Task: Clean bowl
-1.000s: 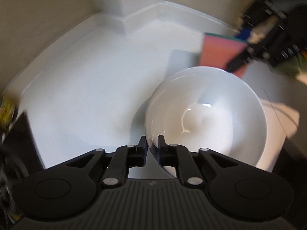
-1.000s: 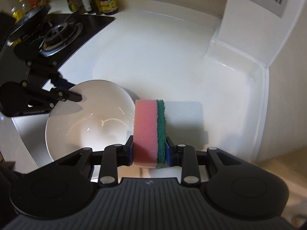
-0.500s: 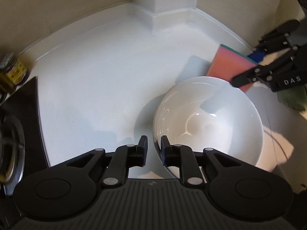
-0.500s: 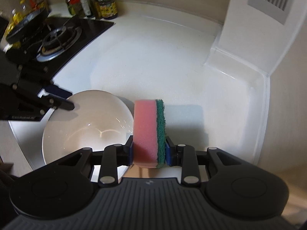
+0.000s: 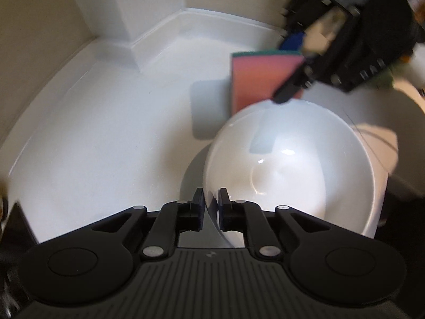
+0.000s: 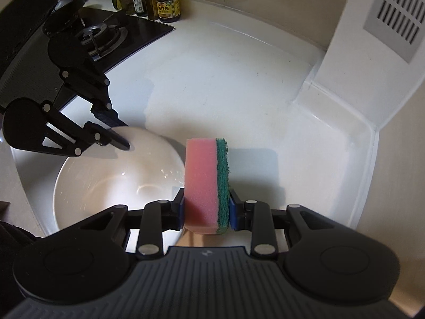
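Observation:
A white bowl (image 5: 289, 170) sits on the white counter; it also shows in the right wrist view (image 6: 111, 175). My left gripper (image 5: 211, 207) is shut on the bowl's near rim, one finger inside and one outside; it also shows in the right wrist view (image 6: 117, 135). My right gripper (image 6: 206, 210) is shut on a pink sponge with a green scouring side (image 6: 205, 183) and holds it upright just beyond the bowl's rim. The sponge (image 5: 257, 82) and right gripper (image 5: 292, 74) appear behind the bowl in the left wrist view.
A black gas hob (image 6: 103, 37) lies at the far left, with jars and bottles (image 6: 148, 0) behind it. A white boxed column with a vent (image 6: 390, 13) stands in the right corner. The counter's raised edge (image 6: 369, 159) runs along the wall.
The left gripper has swung with the bowl, so the sponge now stands higher behind the far rim. The right gripper has lifted a little, sponge still beside the bowl.

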